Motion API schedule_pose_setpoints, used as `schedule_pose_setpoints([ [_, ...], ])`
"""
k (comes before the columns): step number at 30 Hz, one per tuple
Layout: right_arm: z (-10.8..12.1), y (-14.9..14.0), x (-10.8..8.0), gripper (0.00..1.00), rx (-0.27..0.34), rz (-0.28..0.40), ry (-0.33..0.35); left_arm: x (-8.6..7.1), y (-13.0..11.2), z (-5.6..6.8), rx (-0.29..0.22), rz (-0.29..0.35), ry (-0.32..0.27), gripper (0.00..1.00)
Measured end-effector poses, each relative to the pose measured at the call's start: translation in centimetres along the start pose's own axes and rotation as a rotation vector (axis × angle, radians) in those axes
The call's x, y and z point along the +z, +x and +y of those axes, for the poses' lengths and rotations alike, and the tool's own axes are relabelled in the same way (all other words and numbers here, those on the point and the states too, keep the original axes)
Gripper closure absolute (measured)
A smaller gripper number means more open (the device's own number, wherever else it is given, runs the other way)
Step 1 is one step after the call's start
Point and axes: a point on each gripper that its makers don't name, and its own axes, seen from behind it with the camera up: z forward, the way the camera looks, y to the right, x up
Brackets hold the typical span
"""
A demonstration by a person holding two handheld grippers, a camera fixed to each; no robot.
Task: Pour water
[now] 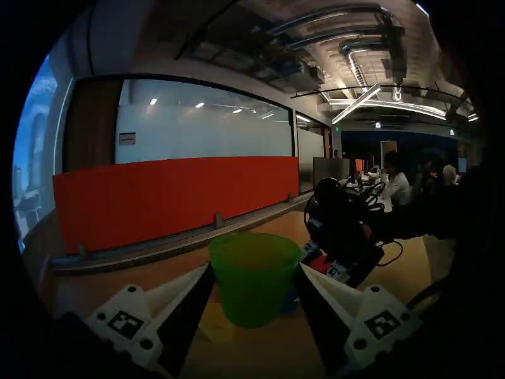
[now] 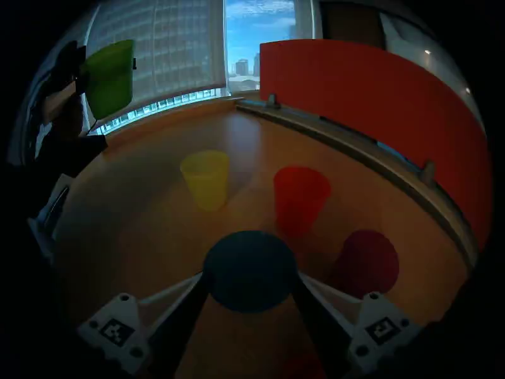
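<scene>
Green cup (image 1: 254,287) in left hand-held gripper (image 1: 254,270) — blue cup (image 2: 250,268) in right (image 2: 250,279)

White hand-held gripper (image 1: 254,266) fingers (image 1: 167,288) bear black-and-white square markers (image 1: 125,323).

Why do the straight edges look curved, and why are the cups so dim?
Left gripper view: the fisheye lens bows the red panel, and ceiling strip lights glare while the green cup is sharp. Right gripper view: the bright window backlights the table, leaving the blue cup in shadow.
</scene>
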Motion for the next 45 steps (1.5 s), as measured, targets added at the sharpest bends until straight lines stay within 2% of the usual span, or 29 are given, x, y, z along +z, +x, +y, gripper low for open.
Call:
schedule_pose_setpoints([
  [8, -0.2, 0.3, -0.3, 0.09, -0.001, 0.005, -0.003, -0.1, 0.0, -0.1, 0.0, -0.004, -0.001, 0.15],
  [13, -0.4, 1.2, -1.2, 0.09, -0.002, 0.032, -0.01, -0.2, 0.1, 0.0, -0.001, -0.006, 0.0, 0.15],
  [32, -1.3, 5.9, -7.9, 0.09, 0.004, 0.205, -0.05, -0.3, 0.0, 1.8, 0.001, -0.027, -0.026, 0.15],
  [45, -1.4, 8.9, -11.5, 0.09, 0.009, 0.336, -0.076, -0.1, -0.6, 2.9, -0.024, -0.041, -0.051, 0.15],
])
